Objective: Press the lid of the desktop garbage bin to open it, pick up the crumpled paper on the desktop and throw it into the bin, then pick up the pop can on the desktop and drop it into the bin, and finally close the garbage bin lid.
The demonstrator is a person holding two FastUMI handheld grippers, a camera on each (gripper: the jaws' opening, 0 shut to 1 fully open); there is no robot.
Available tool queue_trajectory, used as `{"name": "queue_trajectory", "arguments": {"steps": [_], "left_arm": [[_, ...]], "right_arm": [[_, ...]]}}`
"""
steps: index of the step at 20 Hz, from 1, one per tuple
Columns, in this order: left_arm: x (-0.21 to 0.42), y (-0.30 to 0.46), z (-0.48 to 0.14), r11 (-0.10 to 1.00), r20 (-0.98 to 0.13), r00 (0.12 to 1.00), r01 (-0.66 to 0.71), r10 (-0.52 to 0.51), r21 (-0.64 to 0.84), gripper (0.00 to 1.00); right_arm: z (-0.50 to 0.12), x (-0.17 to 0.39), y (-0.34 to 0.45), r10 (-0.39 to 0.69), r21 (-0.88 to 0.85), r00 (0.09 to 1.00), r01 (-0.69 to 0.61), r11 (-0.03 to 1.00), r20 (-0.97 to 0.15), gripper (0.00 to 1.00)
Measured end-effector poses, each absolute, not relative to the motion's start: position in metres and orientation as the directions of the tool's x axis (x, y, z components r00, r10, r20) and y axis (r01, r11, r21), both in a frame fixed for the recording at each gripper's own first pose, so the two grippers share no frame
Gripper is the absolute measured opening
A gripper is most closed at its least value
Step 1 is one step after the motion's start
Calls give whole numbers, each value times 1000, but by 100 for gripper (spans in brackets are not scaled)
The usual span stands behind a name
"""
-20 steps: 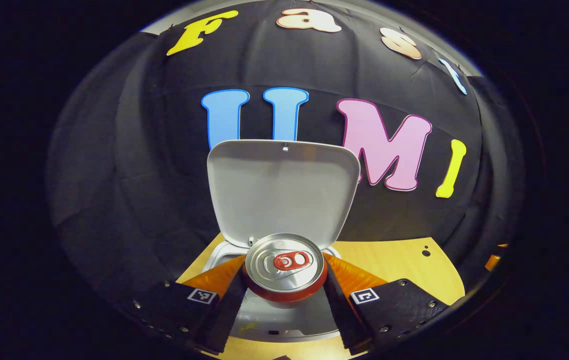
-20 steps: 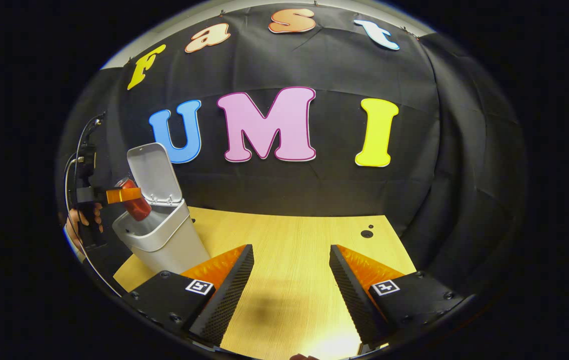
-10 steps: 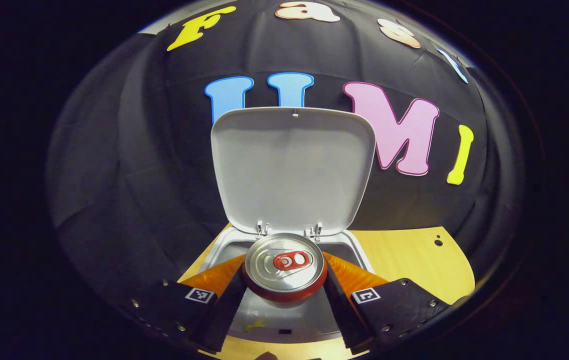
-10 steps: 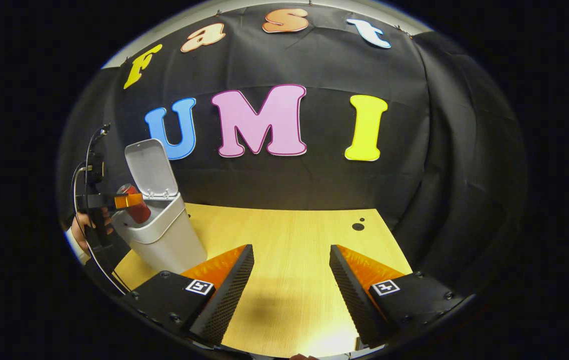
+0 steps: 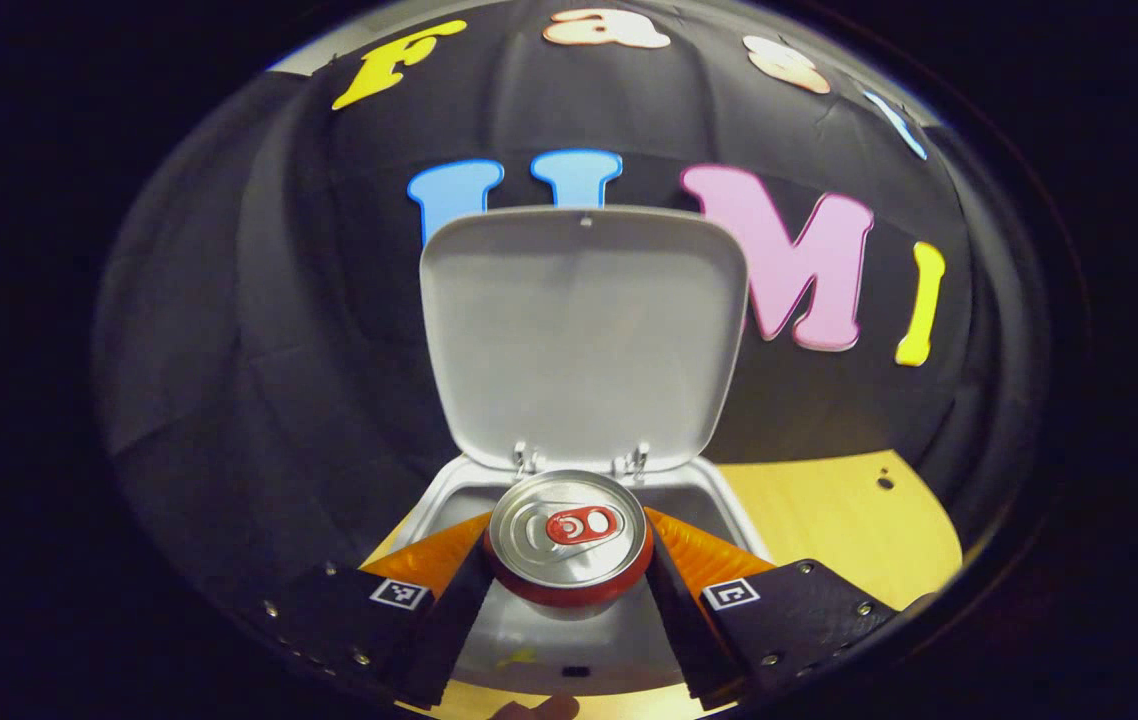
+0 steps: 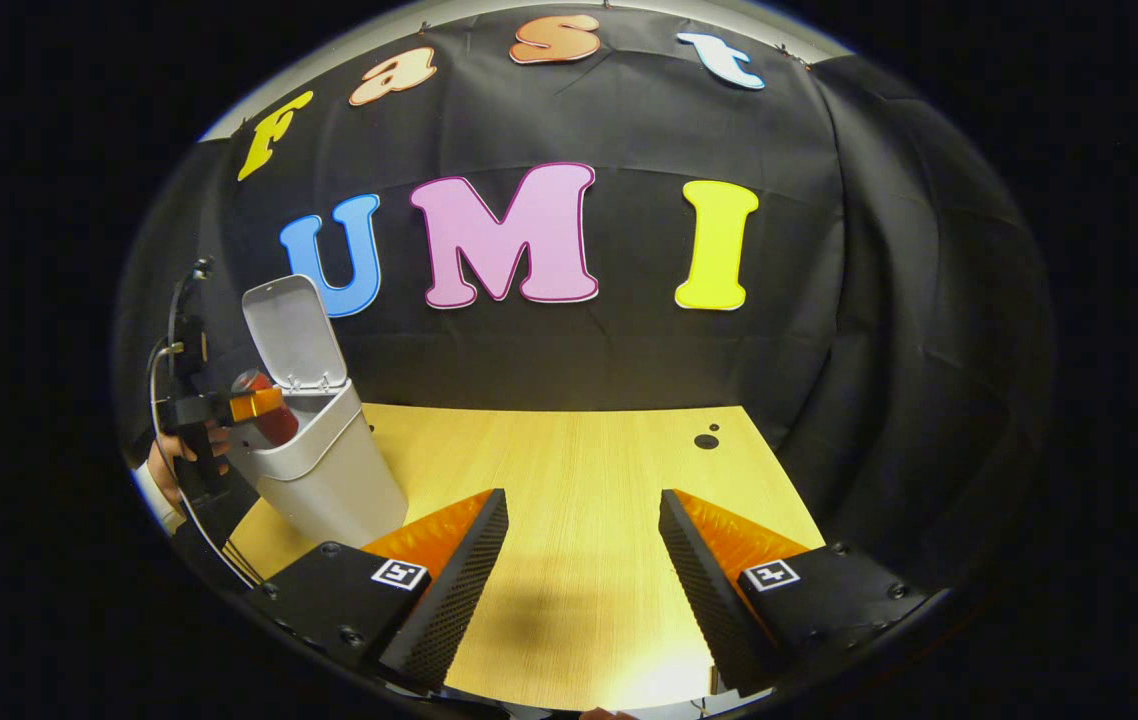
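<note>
Red-sided and silver-topped, the pop can point(image 5: 569, 535) sits clamped between my left gripper point(image 5: 569, 560) fingers, above the open white bin point(image 6: 324, 470); its lid point(image 5: 581, 335) stands upright behind; my right gripper point(image 6: 579, 545), jaws apart, hovers over the wooden table point(image 6: 579, 470).

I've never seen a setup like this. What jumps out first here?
A red pop can with a silver top, clamped in the left gripper right above a white garbage bin whose lid stands wide open. Off to the side, the right gripper hangs with its jaws apart over the bare wooden desktop.
</note>
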State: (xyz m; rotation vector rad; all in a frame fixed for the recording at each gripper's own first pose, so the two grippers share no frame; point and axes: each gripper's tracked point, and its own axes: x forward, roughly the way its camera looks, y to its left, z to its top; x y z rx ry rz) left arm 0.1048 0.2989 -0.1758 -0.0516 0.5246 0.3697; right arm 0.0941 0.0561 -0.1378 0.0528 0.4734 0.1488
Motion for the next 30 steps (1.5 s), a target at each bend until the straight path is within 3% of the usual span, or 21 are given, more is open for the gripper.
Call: {"name": "queue_trajectory", "arguments": {"steps": [2,4,6,9,15,22,27,30], "left_arm": [[122,288,-159,954,-345,904,-292,252,-68,86],[98,304,-203,904,-546,759,-428,355,-8,87],[116,285,-168,927,-385,888,-336,253,-168,92],[118,294,-149,932,-337,895,-346,293,-108,91],[111,298,-155,923,-368,876,-372,313,-101,91],[112,287,-125,949,-312,907,-311,283,-43,91],[120,277,-70,961,-204,942,-277,267,-25,91],[130,277,-26,959,-146,958,-264,247,-105,91]], "right_arm": [[-139,94,59,160,85,879,-136,987,-449,98],[-140,93,61,166,90,875,-141,986,-454,98],[-139,93,60,166,82,877,-144,986,-451,98],[-141,95,56,160,82,874,-137,987,-460,98],[-139,97,57,162,81,876,-141,987,-455,98],[-138,100,59,168,88,875,-143,986,-453,98],[-133,102,60,175,87,881,-152,984,-439,98],[-132,101,57,174,95,882,-147,985,-437,98]]}}
